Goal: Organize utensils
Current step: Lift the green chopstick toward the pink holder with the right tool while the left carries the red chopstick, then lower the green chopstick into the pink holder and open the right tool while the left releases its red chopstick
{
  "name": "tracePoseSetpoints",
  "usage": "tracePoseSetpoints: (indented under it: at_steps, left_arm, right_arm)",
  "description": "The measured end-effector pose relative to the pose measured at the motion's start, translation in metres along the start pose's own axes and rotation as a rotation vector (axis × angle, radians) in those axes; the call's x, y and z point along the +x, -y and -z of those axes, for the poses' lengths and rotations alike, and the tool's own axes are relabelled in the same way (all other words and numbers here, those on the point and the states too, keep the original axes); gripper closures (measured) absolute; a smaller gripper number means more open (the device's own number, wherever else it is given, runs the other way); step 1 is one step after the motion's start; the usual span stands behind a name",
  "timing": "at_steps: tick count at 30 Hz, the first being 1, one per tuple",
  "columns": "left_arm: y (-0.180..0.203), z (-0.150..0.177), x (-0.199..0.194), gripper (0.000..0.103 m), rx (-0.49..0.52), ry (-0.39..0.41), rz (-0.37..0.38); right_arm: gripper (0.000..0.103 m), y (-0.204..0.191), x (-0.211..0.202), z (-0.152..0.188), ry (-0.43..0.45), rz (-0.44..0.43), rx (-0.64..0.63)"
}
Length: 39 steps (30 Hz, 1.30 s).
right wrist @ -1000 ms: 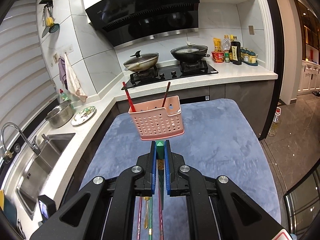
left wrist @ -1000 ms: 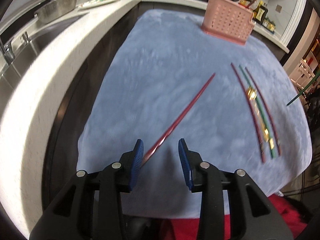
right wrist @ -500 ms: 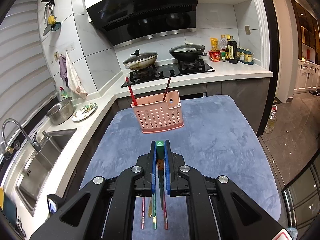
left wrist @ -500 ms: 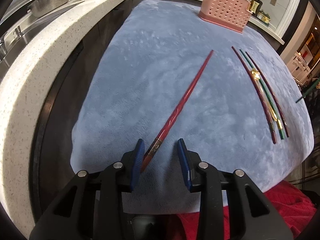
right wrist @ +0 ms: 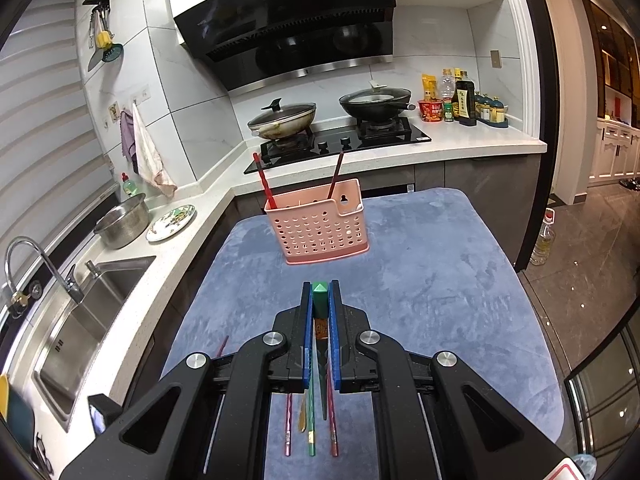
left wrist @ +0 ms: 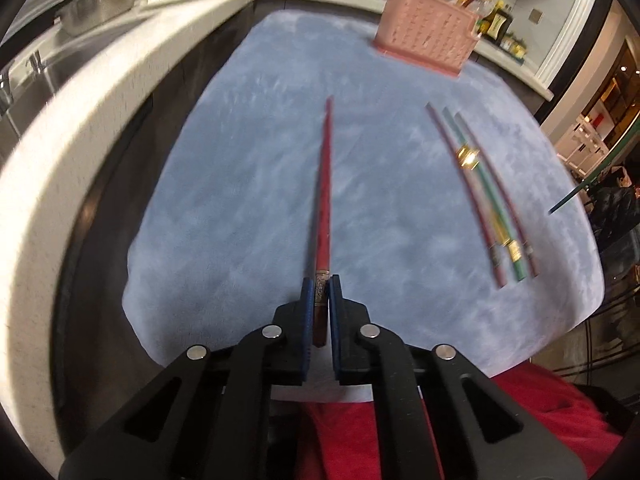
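1. A steel mixing bowl (right wrist: pixel 122 221) and a patterned plate (right wrist: pixel 171 222) are being seen on the speckled white counter (right wrist: pixel 188 240), far left, beside the sink.
2. The left gripper (left wrist: pixel 319 292) has just been closing; its blue ribbed pads are now being pressed on the banded butt end of a dark red chopstick (left wrist: pixel 325 184). The slim, tapering stick is being held pointing away over the plush blue-grey cloth (left wrist: pixel 240 184).
3. A perforated pink plastic basket (right wrist: pixel 318 226), rectangular, is being seen upright at the cloth's far end; two reddish sticks are leaning inside it.
4. The right gripper (right wrist: pixel 320 294) is being kept clenched on a green chopstick (right wrist: pixel 319 300), square-sectioned with a pyramid cap, the cap showing at the fingertips.
5. Three loose chopsticks (left wrist: pixel 486 184) (pink, green, dark red) with a gold-coloured utensil are being seen lying side by side on the cloth, right of the held red stick.
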<state>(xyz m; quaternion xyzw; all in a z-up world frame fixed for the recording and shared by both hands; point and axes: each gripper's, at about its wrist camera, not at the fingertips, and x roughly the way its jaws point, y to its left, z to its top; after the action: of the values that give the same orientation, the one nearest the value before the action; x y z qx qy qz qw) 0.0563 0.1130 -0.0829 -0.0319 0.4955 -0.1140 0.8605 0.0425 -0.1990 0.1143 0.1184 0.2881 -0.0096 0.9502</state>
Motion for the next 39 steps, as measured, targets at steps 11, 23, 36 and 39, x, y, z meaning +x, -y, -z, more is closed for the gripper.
tracePoseSetpoints:
  at_steps: [11, 23, 36, 39]
  left_arm:
    - [0.027, -0.091, -0.068, 0.096, 0.013, 0.178, 0.012]
    - [0.091, -0.233, -0.12, 0.096, 0.097, 0.426, -0.002]
    - [0.148, -0.37, -0.135, 0.096, 0.082, 0.645, 0.033]
    - [0.157, -0.395, -0.118, 0.096, 0.082, 0.652, 0.032]
  right_arm:
    - [0.096, 0.008, 0.004, -0.011, 0.032, -0.011, 0.015]
    - [0.096, 0.014, 0.052, -0.082, 0.066, -0.072, 0.031]
    - [0.096, 0.014, 0.134, -0.206, 0.187, -0.119, 0.076]
    - [0.096, 0.013, 0.16, -0.225, 0.194, -0.111, 0.08]
